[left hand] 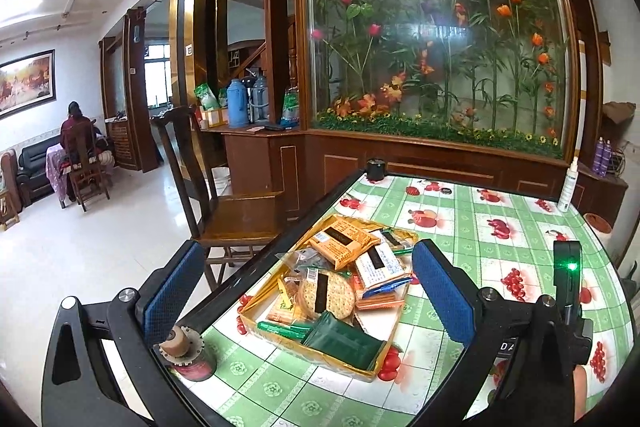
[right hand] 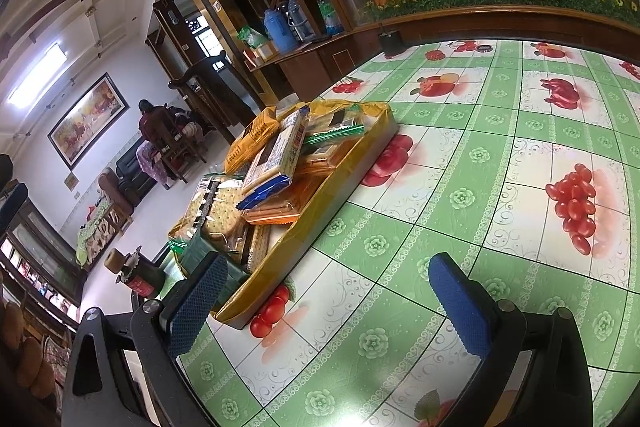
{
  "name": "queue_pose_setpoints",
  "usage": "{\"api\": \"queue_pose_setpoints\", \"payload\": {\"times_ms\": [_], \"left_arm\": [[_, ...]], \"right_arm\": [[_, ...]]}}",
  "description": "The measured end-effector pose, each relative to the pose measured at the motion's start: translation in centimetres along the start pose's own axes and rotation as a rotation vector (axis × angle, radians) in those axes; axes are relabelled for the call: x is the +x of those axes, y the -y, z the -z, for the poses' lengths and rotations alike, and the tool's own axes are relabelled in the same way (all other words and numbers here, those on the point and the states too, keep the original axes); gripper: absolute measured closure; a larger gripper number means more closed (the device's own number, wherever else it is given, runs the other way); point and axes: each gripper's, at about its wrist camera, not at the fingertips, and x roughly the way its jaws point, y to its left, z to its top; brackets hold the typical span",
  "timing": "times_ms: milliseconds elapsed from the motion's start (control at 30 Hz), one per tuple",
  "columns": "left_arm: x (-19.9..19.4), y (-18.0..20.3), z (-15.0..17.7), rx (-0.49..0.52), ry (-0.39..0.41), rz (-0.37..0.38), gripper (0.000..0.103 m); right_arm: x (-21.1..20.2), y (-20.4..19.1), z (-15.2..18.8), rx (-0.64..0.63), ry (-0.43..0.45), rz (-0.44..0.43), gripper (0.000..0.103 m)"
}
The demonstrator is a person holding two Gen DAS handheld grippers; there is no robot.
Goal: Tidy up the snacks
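Both my grippers, left (left hand: 304,301) and right (right hand: 328,301), have fingers apart, holding nothing. Snacks (left hand: 340,267) heaped in the yellow tray (left hand: 320,357) at the counter's (right hand: 440,187) left edge. Risk: loose pile, so grabbing a low pack could spill top ones over the edge.

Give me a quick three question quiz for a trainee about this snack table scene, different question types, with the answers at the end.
1. True or false: the left gripper is shut on a snack packet.
2. Multiple choice: the snack packets are piled in A) a yellow tray, B) a blue bowl, C) a wire basket.
3. Short answer: which packet lies at the tray's near end, closest to the left gripper?

Key
1. False. Both the left gripper and the right gripper are open and hold nothing.
2. A.
3. The dark green packet, beside the round cracker packet.
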Motion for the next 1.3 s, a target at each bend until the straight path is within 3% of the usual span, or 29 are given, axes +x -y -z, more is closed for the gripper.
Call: {"api": "queue_pose_setpoints", "payload": {"times_ms": [567,933,1300], "left_arm": [[0.9,0.5,0.5,0.011,-0.035,0.022,0.000],[0.5,1.2,0.7,0.063,0.011,0.004,0.000],[0.9,0.5,0.9,0.033,-0.022,0.017,0.000]], "right_arm": [[0.1,-0.7,0.0,-0.018,-0.022,-0.007,0.001],[0.6,-1.6,0.3,-0.061,-0.036,-0.004,0.001],[0.5,-3.8,0.7,-0.160,-0.036,-0.039,0.001]]}}
